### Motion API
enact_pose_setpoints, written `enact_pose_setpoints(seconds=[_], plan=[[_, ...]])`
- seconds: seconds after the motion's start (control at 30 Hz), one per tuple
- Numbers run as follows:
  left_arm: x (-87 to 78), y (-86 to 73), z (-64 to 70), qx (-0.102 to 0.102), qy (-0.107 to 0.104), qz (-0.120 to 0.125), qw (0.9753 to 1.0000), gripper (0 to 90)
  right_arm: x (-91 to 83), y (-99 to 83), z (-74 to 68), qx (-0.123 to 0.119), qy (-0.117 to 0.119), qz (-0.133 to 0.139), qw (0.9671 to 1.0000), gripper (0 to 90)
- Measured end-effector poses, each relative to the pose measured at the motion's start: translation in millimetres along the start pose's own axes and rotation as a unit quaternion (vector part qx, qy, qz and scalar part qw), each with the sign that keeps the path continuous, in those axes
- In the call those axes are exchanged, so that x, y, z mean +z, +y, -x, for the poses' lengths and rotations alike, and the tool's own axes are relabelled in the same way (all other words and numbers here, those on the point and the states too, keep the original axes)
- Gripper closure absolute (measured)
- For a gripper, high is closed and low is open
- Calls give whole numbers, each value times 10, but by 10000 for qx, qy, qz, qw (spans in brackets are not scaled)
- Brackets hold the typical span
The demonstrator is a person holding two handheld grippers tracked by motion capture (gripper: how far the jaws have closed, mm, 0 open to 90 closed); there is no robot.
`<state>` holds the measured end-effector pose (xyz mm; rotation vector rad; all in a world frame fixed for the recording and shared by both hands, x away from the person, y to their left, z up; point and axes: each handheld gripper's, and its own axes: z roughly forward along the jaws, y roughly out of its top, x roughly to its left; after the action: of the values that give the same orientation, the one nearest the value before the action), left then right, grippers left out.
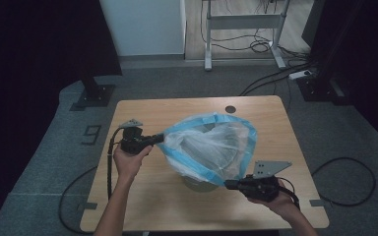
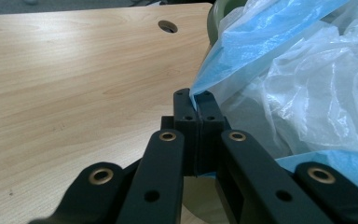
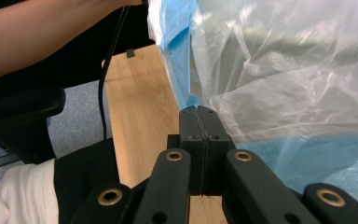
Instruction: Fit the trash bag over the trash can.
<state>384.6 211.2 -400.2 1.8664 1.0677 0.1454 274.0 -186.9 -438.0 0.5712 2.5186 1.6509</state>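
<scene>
The right hand-held gripper (image 1: 228, 184) is clamped on the near rim of the blue-edged plastic bag (image 1: 211, 145); the left hand-held gripper (image 1: 160, 138) is clamped on the far-left rim. The bag's mouth is held spread above a greenish bin (image 1: 197, 183) on the table (image 1: 152, 196). Lowering evenly is probably called for next.

Both forearms come in from six o'clock, bare and a little bent. The left hand (image 1: 129, 161) holds the left gripper (image 1: 158, 139) at about nine o'clock, its nose pointing toward three o'clock, the jaws pressed together. The right hand (image 1: 275, 200) holds the right gripper (image 1: 228, 184) near five o'clock, its nose pointing toward nine o'clock, the jaws also pressed together.
</scene>
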Motion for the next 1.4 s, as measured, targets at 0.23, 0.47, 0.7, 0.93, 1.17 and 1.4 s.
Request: enact_pose_setpoints(seconds=[0.23,0.47,0.7,0.93,1.17,1.4], plan=[[14,-2,2,-3,-56,-97,9999,892,181,-94,27,108,42,-187,9998,890],[29,-12,-6,-19,-116,-206,9997,888,283,-132,57,148,-11,-376,9992,890],[44,-22,-10,-37,-75,-282,9996,889,358,-181,74,155,-150,-632,9978,890],[28,-21,-15,-18,-89,-231,9997,892,322,-258,130,275,-275,-566,9976,728],[8,0,12,51,-72,-97,9999,895,-50,-62,-87,95,-523,32,9986,538],[12,1,13,60,-53,-38,10000,896,-433,241,-136,-86,-896,501,9947,503]])
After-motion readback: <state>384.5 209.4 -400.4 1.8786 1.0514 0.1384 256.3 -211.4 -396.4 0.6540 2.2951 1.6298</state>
